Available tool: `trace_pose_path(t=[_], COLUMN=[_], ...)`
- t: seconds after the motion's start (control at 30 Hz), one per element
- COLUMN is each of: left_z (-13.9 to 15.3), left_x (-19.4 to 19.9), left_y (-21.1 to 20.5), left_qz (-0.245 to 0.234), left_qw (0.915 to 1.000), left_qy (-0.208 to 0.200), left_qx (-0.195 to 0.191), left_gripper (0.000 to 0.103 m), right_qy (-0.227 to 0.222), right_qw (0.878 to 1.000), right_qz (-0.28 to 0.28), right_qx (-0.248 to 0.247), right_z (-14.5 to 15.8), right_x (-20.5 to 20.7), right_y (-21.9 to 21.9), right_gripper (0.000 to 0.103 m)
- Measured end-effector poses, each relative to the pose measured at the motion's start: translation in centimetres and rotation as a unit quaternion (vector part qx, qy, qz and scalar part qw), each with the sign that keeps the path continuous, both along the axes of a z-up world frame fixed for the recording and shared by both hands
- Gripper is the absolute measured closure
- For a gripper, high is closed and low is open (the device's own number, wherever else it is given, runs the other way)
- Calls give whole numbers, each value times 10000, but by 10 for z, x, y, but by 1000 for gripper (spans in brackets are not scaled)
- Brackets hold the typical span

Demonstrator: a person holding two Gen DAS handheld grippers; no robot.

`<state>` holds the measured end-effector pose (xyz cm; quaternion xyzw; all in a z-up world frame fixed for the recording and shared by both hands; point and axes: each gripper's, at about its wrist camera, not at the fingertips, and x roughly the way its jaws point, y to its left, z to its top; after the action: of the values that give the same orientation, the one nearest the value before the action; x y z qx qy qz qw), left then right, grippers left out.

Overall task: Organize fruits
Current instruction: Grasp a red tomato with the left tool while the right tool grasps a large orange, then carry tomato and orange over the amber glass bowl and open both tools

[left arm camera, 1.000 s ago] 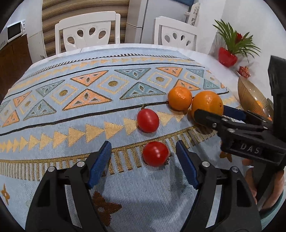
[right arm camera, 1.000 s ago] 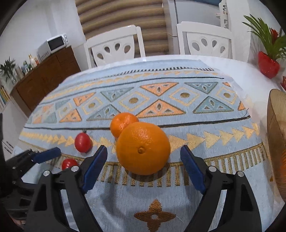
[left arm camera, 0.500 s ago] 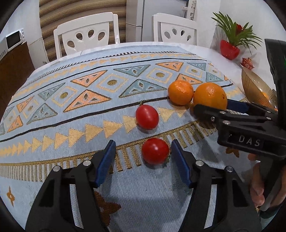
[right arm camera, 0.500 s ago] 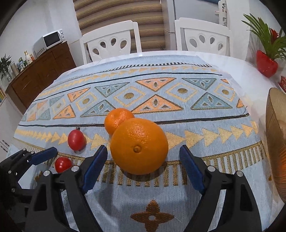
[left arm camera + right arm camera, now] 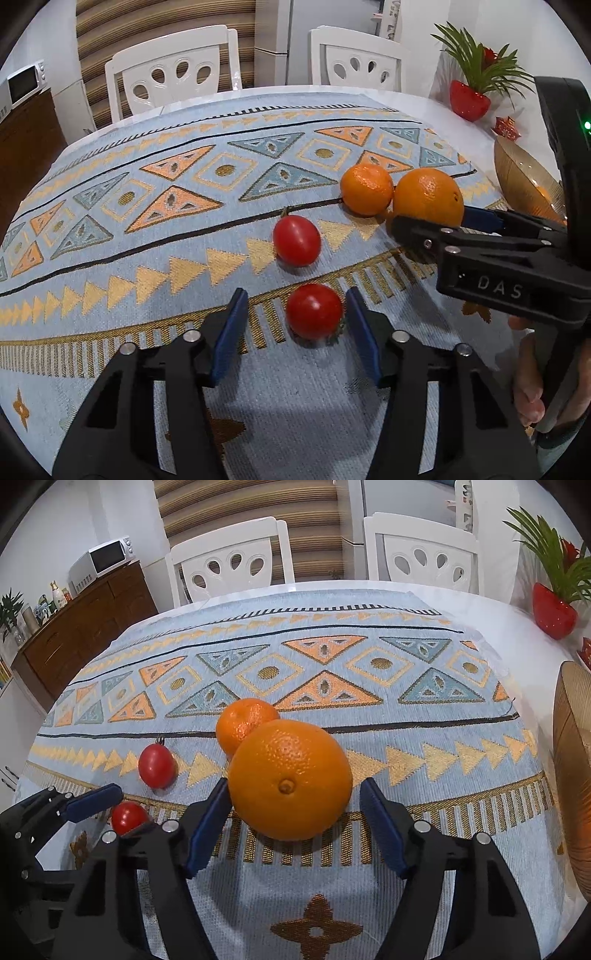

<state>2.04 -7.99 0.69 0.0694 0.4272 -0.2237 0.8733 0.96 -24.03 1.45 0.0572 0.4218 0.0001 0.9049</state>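
The bench (image 5: 491, 613) is wearing a pale blue patterned cloth (image 5: 332, 657) that is carrying all the loose fruit. At its right edge a ribbed amber bowl (image 5: 570, 768) is standing, with something orange showing inside it in the left wrist view.

The right tongs (image 5: 293, 805) are reaching around the big orange (image 5: 290, 779); their blue pads (image 5: 207, 827) are standing wide, the left pad just touching the peel, the right one a little clear of it. A hand (image 5: 532, 380) is gripping the handle below them.

The left tongs (image 5: 293, 314) are sitting partly open around the near tomato (image 5: 314, 311), the right pad almost against it and the left pad apart from it, so neither fruit is being held.

The smaller orange (image 5: 245, 722) is lying just behind the big one, touching it. The far tomato (image 5: 296, 240), stem pointing away, is resting alone on the cloth between the near tomato and the oranges, apart from both.
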Motion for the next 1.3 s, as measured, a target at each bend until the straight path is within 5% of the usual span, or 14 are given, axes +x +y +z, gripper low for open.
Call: trace_pose_path(t=[0.23, 1.3], left_z=[0, 13], left_x=[-3, -3], left_y=[-3, 13], left_qz=[-94, 203], left_qw=[9999, 9985], left_qy=[-49, -251], left_qx=[12, -433], left_gripper=[74, 75], right_qy=[-12, -315], right_qw=[10000, 9990], right_qz=[44, -19], right_qx=[-61, 306], right_z=[0, 9], right_x=[0, -9], right_y=[2, -10], right_gripper=[40, 45])
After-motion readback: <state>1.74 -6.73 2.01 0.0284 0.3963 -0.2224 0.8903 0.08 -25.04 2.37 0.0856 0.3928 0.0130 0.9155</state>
